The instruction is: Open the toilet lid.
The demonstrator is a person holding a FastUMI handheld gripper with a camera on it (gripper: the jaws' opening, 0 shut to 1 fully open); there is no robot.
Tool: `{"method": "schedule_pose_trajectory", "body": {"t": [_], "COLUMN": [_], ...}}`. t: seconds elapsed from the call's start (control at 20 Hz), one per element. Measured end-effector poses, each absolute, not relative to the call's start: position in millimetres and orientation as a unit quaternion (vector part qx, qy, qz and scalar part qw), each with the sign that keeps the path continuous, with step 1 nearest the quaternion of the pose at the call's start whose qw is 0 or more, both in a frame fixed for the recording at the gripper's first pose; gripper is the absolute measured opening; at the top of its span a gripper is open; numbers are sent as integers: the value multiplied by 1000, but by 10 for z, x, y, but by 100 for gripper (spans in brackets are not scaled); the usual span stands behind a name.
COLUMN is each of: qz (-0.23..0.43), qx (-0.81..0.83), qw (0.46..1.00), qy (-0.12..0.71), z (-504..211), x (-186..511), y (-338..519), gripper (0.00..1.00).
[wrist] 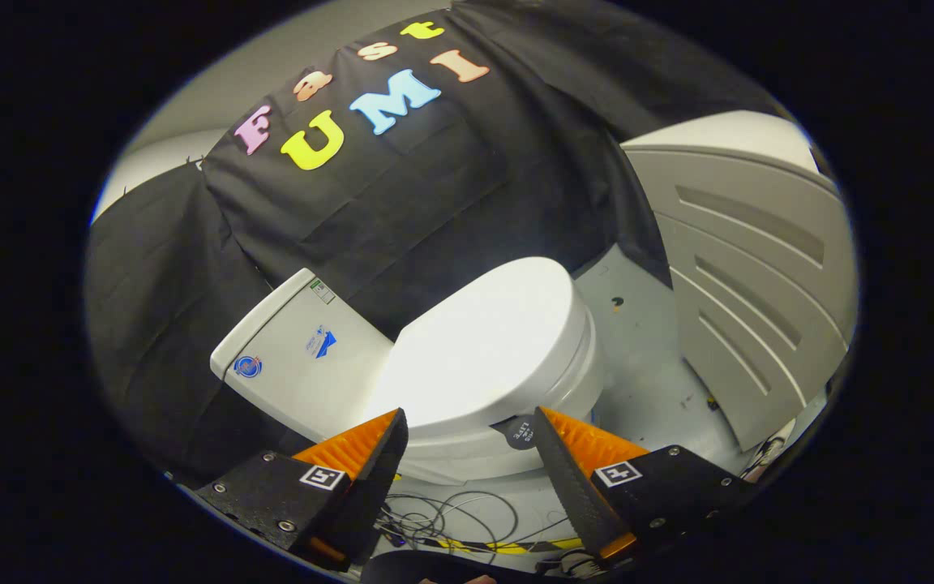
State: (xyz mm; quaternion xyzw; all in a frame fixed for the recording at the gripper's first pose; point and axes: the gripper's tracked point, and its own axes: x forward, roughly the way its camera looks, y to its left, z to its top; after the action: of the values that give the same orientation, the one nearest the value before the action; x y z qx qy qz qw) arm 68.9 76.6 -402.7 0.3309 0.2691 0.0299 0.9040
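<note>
A white toilet stands just ahead of my fingers, seen tilted. Its lid [487,345] lies flat and closed over the bowl [516,454]. The white tank [293,357], with small stickers on it, sits behind the lid against the black cloth wall. My gripper [471,418] is open, its two fingers spread wide on either side of the lid's near edge, a little above and short of it. Nothing is held between the fingers. A small dark tab [520,432] sticks out at the lid's rim beside one finger.
A grey ribbed panel [747,276] stands beside the toilet, beyond the bowl. The pale grey floor [645,365] shows between them. Loose cables [451,519] lie on the floor under my fingers.
</note>
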Motion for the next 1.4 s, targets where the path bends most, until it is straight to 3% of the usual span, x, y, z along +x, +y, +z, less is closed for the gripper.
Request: {"method": "schedule_pose_trajectory", "body": {"t": [0.8,1.4], "qz": [5,15], "qx": [374,509], "qw": [872,818], "qy": [317,266], "z": [-4890,-5035], "x": [630,867], "y": [797,829], "gripper": [95,69]}}
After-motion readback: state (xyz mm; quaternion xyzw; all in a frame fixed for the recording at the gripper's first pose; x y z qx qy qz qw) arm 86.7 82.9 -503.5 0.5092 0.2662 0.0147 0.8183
